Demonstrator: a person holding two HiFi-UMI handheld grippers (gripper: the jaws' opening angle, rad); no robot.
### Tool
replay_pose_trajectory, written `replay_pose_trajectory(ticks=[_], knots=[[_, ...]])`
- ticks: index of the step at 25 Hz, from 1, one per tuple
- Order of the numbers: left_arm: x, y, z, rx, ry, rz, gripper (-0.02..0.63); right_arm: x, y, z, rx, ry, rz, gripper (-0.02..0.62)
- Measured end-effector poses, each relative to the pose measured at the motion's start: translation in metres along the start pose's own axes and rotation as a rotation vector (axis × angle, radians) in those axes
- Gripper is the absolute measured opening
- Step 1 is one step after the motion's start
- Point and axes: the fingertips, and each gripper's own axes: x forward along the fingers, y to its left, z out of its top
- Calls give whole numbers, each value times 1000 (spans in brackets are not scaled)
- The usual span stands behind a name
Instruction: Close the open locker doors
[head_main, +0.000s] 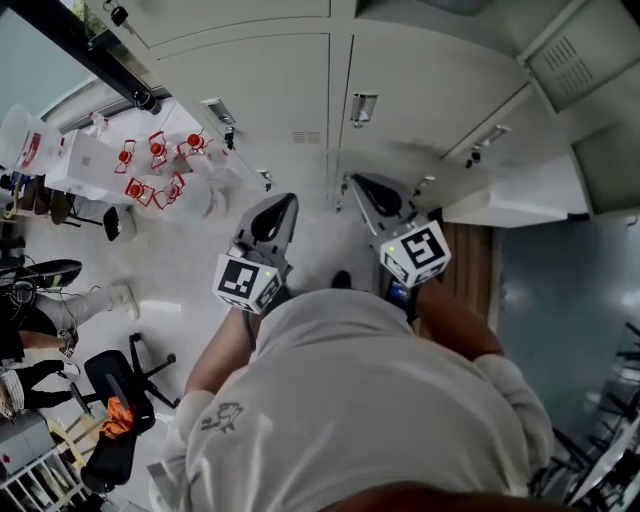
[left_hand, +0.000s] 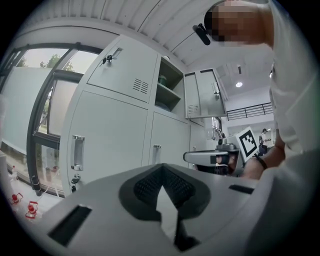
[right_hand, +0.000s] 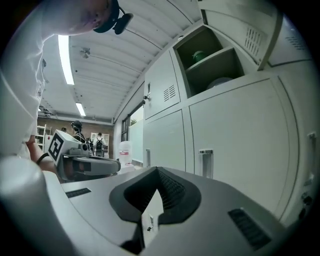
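Facing a wall of pale lockers (left_hand: 115, 130), the person holds both grippers out toward the shut lower doors (right_hand: 235, 135). The left gripper (head_main: 285, 203) and the right gripper (head_main: 360, 187) each have their fingers closed together, with nothing between them. Up and to the right, one upper locker (right_hand: 212, 60) stands open, its vented door (right_hand: 245, 27) swung outward and a green thing (right_hand: 200, 55) on its top shelf.

Lockers (head_main: 250, 70) pale grey. Left gripper (head_main: 283, 203) & right gripper (head_main: 358, 183) grey, cubes w/ blk-wht square markers. Shirt (head_main: 350, 400) white. Stools (head_main: 150, 170) red.
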Motion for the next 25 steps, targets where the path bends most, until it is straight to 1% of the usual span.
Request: replay_pose_trajectory(ticks=[6,10,14,16,19,25], knots=[[15,-16,20,-5,-54,-90,0,-20,-10,17,-25,-3,-64,-2],[23,-25,23,17,-42,-169,0,-30,-13,22,-19,-2,-123,-2],[28,-36,24,51,-42,-276,0,-40,-13,28,-9,-9,-202,-2],[28,-40,26,67,-46,-321,0,-42,-12,31,-20,-17,-236,-2],[21,-41,27,60,-32,-372,0,-41,-5,35,-33,-26,-283,-2],[5,-35,40,46,-53,-461,0,-38,21,39,-6,-33,-358,-2]])
